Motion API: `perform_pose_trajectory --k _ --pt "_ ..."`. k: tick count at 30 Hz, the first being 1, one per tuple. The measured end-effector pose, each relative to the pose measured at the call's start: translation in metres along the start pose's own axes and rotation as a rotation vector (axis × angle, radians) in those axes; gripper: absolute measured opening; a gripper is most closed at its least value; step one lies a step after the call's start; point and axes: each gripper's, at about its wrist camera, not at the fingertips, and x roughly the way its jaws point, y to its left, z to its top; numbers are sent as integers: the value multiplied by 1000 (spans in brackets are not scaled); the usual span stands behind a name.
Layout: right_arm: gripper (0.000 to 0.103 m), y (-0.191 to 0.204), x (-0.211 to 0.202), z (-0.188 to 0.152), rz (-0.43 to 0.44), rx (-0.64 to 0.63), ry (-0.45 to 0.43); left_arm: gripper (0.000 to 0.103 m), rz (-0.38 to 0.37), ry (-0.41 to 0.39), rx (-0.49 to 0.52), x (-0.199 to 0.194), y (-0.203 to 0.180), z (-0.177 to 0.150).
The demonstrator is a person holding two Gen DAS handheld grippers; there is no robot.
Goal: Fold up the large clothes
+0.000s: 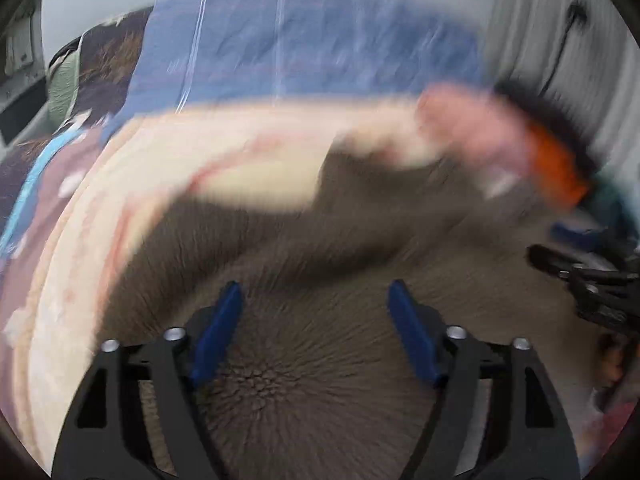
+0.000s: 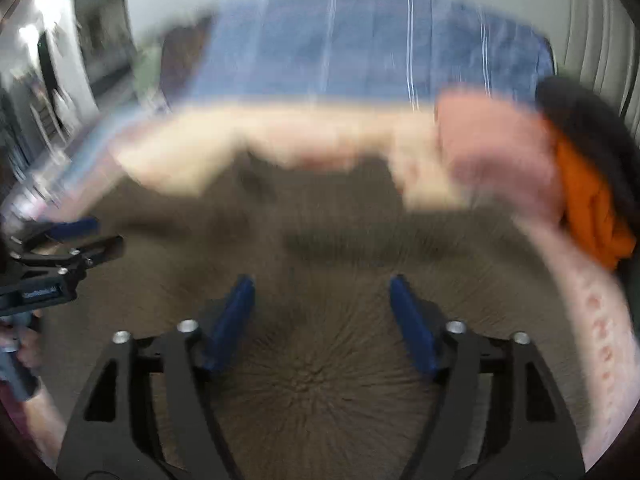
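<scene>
Both tools hung spread over the cloth, pinching nothing. Left tool [image 1: 316,328] showed blue pads [image 1: 218,332] wide apart above the brown garment [image 1: 320,400]; right tool [image 2: 322,326] matched, pads [image 2: 412,328] apart over the same brown fabric [image 2: 320,380]. Radial blur suggested fast motion toward the cloth, probably going down for a grip on its near part. Each tool appeared at the edge of the other's view, so they were side by side, likely to take two points of one edge. Brown garment lay spread on a cream, pink-patterned blanket [image 1: 248,176] on the bed. Farther right sat an orange cloth [image 2: 588,216] beside something dark, too blurred to name. Beyond, a blue striped cover [image 2: 380,48], then the wall [image 1: 532,40].
</scene>
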Motion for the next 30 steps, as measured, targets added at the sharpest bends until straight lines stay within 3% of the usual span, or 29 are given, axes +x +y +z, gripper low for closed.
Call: perform_pose_trajectory --k 1,3,7,11,17,20,23,25,28,30 --pt "78 4 18 -8 -18 -8 16 80 -13 -7 -17 8 3 -6" --pt "78 13 12 -8 -67 -39 -30 81 10 -43 -16 0 0 -5" --pt "78 4 10 -6 -20 -7 -23 81 11 -58 -13 -2 0 -9" --pt "78 5 11 -4 -25 -12 -28 81 11 -61 -13 -1 -1 -7" --pt "77 -11 -31 -15 -33 81 -68 81 -6 -83 -19 -11 3 -13" --pt "78 -19 -29 -33 -36 51 -56 82 -17 -92 -24 -12 4 -16" --pt "78 -10 -26 -43 -81 -18 -100 82 -6 -88 -11 -11 1 -16" --pt "78 -4 -46 -42 -104 40 -85 83 -4 -96 -9 -12 1 -17" --pt "73 9 -86 -47 105 108 -136 83 -21 -100 -21 -12 5 -18" --pt "70 26 -98 -53 134 95 -173 83 -20 -100 -21 -12 4 -17"
